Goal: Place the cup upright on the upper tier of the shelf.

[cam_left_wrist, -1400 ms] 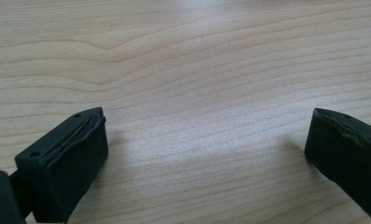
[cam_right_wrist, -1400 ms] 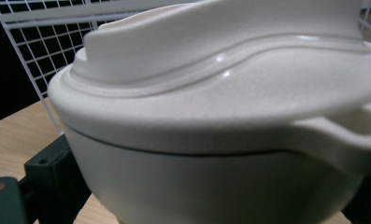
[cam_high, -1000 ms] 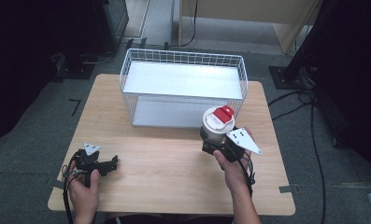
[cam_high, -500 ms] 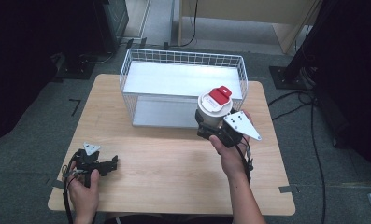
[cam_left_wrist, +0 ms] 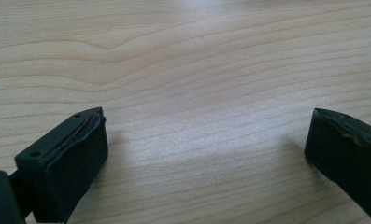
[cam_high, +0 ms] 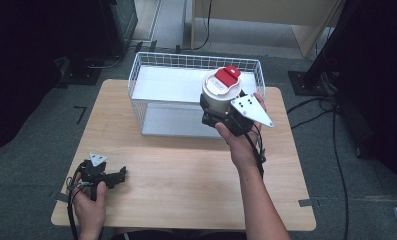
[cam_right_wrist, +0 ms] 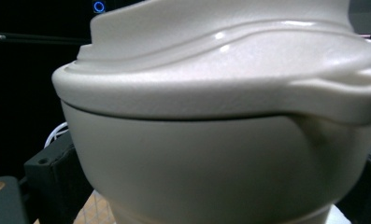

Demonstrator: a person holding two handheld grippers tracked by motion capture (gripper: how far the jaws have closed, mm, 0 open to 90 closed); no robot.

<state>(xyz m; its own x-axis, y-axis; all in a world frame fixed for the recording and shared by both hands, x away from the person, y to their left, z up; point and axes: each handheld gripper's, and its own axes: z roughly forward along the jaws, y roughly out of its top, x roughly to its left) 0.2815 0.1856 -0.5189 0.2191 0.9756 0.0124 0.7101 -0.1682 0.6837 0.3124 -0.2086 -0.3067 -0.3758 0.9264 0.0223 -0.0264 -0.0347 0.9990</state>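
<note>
A white canister with a red flip lid [cam_high: 221, 90] hangs in the air over the front right part of the white wire basket [cam_high: 136, 75]. My right gripper [cam_high: 217, 116] is shut on its lower body, and its cream wall [cam_right_wrist: 211, 154] sits between the black jaws in the right gripper view. My left gripper [cam_high: 117, 176] rests low at the table's front left corner. Its jaws stand wide apart over bare wood [cam_left_wrist: 206, 140], with nothing between them.
The wooden table [cam_high: 186, 170] has free room in front of the basket. A black stand [cam_high: 321, 75] and cables lie on the floor at the right. Dark equipment stands at the far left.
My right gripper has lifted the canister and carried it away from me, from beside the basket's front right corner to above the basket. The left gripper has stayed put.
</note>
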